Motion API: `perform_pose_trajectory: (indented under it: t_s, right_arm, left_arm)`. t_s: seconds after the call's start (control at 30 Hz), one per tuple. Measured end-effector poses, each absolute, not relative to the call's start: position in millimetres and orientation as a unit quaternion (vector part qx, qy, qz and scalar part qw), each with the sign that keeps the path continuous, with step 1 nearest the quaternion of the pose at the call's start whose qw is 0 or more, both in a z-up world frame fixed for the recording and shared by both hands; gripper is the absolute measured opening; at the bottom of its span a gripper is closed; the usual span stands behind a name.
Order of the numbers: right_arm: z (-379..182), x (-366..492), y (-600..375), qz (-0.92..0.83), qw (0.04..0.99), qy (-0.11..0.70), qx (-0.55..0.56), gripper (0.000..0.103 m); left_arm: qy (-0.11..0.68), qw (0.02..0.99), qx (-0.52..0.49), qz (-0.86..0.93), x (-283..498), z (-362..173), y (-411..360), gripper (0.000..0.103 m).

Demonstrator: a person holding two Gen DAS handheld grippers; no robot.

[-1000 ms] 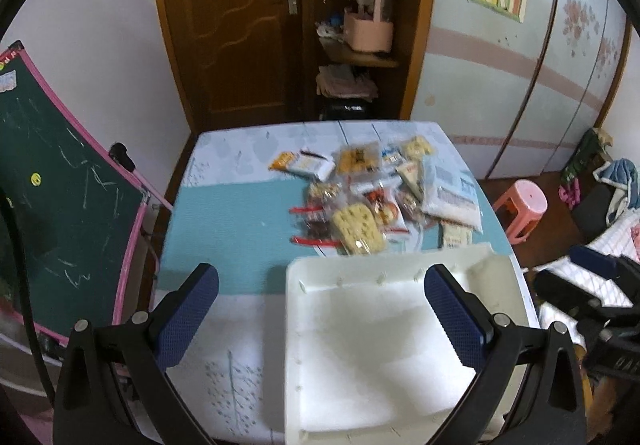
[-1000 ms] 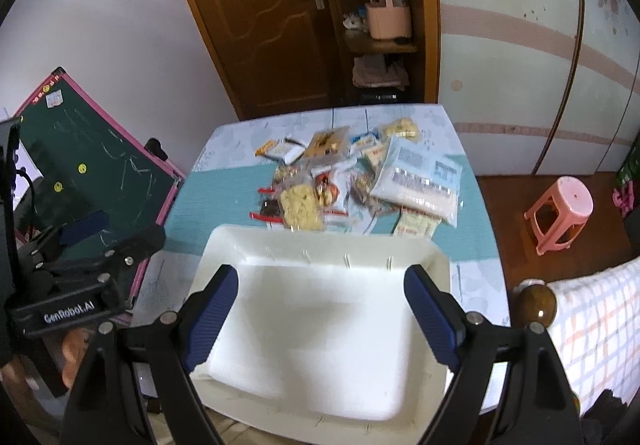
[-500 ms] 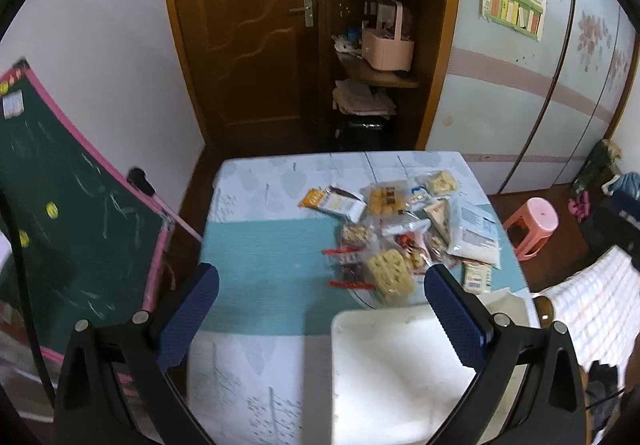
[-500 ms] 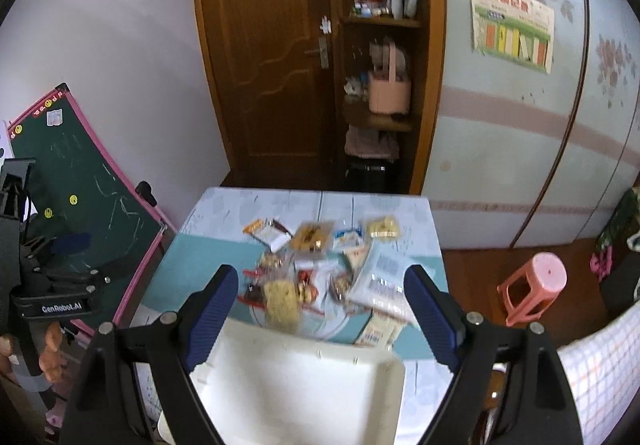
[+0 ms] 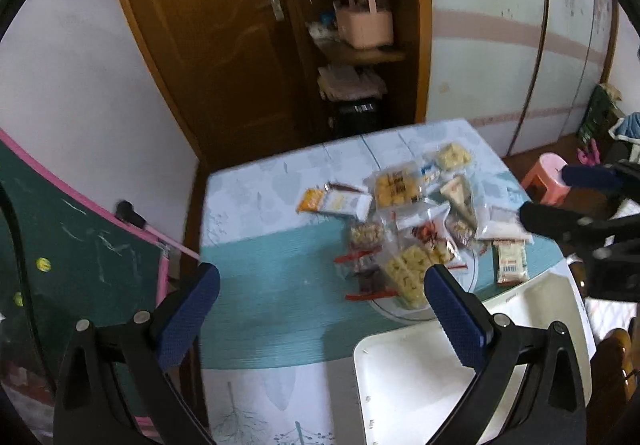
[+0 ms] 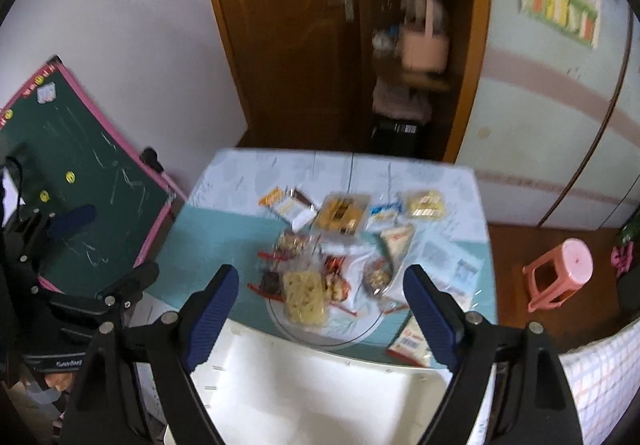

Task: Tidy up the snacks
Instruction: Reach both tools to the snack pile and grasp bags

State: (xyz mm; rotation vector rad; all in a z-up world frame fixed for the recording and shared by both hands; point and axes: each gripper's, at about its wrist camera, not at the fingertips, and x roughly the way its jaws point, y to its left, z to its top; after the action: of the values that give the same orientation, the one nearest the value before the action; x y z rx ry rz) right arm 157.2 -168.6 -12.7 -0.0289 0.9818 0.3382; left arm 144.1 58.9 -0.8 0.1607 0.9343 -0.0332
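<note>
On the table's (image 6: 224,245) middle and far-right part lies the pile of snacks (image 6: 340,257), some packets heaped on a clear glass plate (image 6: 360,333), with the white tray (image 6: 320,397) just nearer. Above the tray's near side, my right gripper (image 6: 320,305) is easing its wide jaws inward with nothing between them. My left gripper (image 5: 320,309) hangs spread and empty over the teal cloth beside the pile.
</note>
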Motion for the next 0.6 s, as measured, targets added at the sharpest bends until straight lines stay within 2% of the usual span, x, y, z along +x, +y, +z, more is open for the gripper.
perform_pose_trajectory:
  t_s: [0.2, 0.4, 0.6]
  right_arm:
    - [-85.3, 189.1, -143.7, 0.164, 0.822, 0.544, -0.022, 0.075]
    - [-157.2, 220.3, -114.7, 0.149, 0.781, 0.604, -0.051, 0.074]
    - [-197.1, 229.1, -87.7, 0.138, 0.75, 0.641, -0.088, 0.074]
  left_arm:
    - [0.515, 0.855, 0.053, -0.026, 181.1, -68.2, 82.3, 0.098]
    - [0.581, 0.813, -0.014, -0.036, 210.3, -131.1, 112.2, 0.096]
    - [0.616, 0.783, -0.074, -0.035, 230.5, -172.0, 128.8, 0.094]
